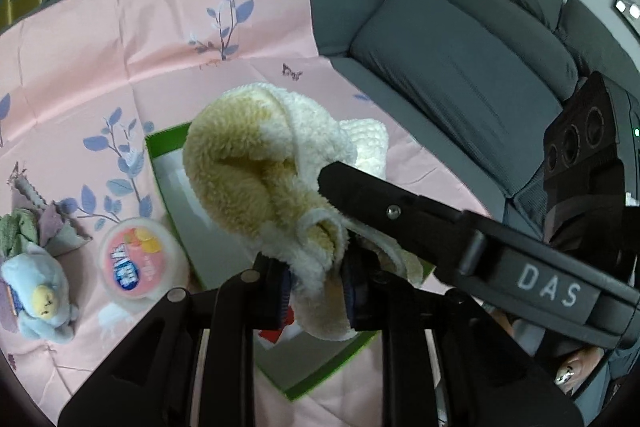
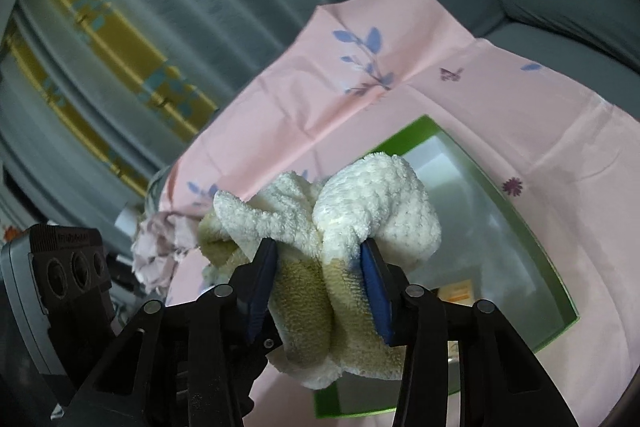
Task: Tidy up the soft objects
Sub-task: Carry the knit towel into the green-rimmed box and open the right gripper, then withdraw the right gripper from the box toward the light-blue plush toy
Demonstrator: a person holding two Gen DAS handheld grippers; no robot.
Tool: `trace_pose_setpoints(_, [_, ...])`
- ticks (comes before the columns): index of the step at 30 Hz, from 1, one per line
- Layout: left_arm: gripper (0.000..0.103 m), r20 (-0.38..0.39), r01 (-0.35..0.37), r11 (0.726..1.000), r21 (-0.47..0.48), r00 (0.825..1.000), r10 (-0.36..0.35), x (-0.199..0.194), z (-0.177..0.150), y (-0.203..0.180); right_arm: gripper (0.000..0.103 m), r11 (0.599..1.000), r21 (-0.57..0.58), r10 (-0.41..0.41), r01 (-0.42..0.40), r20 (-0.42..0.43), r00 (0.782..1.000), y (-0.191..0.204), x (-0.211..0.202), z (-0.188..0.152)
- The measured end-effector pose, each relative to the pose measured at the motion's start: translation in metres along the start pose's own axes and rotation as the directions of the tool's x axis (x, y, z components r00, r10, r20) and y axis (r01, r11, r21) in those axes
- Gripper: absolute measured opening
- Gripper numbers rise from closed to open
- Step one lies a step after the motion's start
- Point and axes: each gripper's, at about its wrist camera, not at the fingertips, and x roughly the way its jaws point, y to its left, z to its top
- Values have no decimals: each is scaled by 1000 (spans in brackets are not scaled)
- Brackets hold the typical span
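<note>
A fluffy cream and tan towel (image 1: 256, 167) is bunched up and held in the air by both grippers above a green-rimmed box (image 1: 154, 155). My left gripper (image 1: 316, 283) is shut on one end of the towel. My right gripper (image 2: 320, 283) is shut on the other end of the towel (image 2: 360, 203); its black finger (image 1: 440, 219) crosses the left wrist view from the right. The green box (image 2: 532, 203) lies on a pink floral cloth (image 2: 400, 99) and its floor shows below the towel.
On the pink cloth (image 1: 100, 67) to the left lie a light blue plush toy (image 1: 38, 303), a round pink-lidded tub (image 1: 134, 259) and crumpled small cloths (image 1: 36, 223). A grey sofa (image 1: 460, 67) runs along the right. Grey curtains (image 2: 140, 7) hang behind.
</note>
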Motion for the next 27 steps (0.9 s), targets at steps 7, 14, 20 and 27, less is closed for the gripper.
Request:
trace_pose_setpoints(7, [19, -57, -53, 998, 20, 997, 54, 32, -3, -6, 31, 990, 127, -51, 55, -31, 998, -35, 18, 2])
trace_pose_setpoints(14, [25, -93, -67, 998, 7, 993, 68, 55, 0, -9, 31, 977, 188, -90, 97, -43, 995, -57, 25, 2])
trace_pose_setpoints(20, [65, -93, -72, 997, 32, 993, 75, 49, -3, -16, 31, 963, 194, -177, 187, -66, 982, -62, 25, 2])
trace_pose_setpoints(27, [88, 0, -93, 996, 13, 996, 93, -2, -6, -7, 61, 968, 154, -198, 196, -5, 980, -44, 6, 1])
